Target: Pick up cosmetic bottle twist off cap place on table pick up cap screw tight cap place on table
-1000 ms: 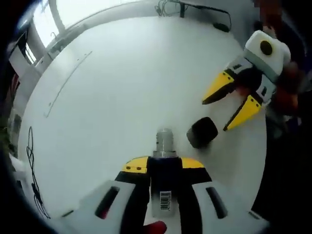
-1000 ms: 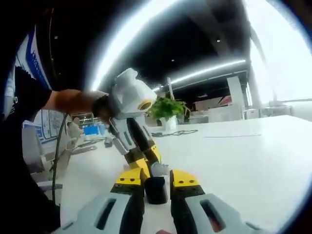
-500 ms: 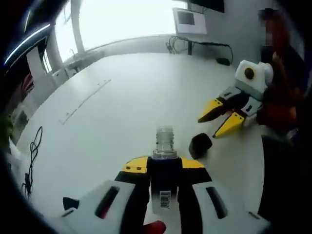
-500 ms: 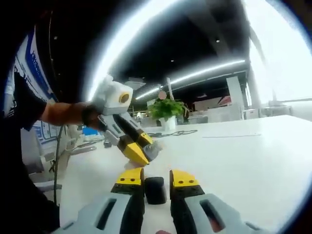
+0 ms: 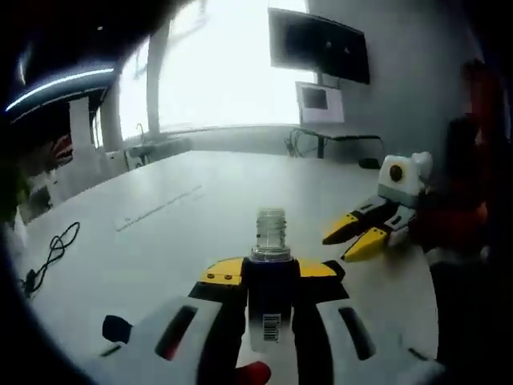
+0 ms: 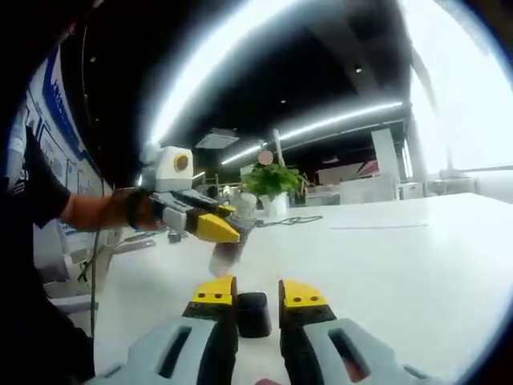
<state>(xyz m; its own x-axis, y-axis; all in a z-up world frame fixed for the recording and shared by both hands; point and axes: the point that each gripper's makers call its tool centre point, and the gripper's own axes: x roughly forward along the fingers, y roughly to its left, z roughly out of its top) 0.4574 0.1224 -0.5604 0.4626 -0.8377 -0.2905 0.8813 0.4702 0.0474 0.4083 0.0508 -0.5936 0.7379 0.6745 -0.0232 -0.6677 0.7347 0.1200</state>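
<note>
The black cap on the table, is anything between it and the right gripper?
Nothing visible. In the right gripper view the black cap sits on the white table directly between the open right gripper's yellow tips, with no object between them.

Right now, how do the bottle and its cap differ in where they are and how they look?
The bottle is held up off the table in the left gripper, its threaded neck bare; the cap rests on the table between the right gripper's fingers. The bottle is tall with a pale neck; the cap is short and black.
</note>
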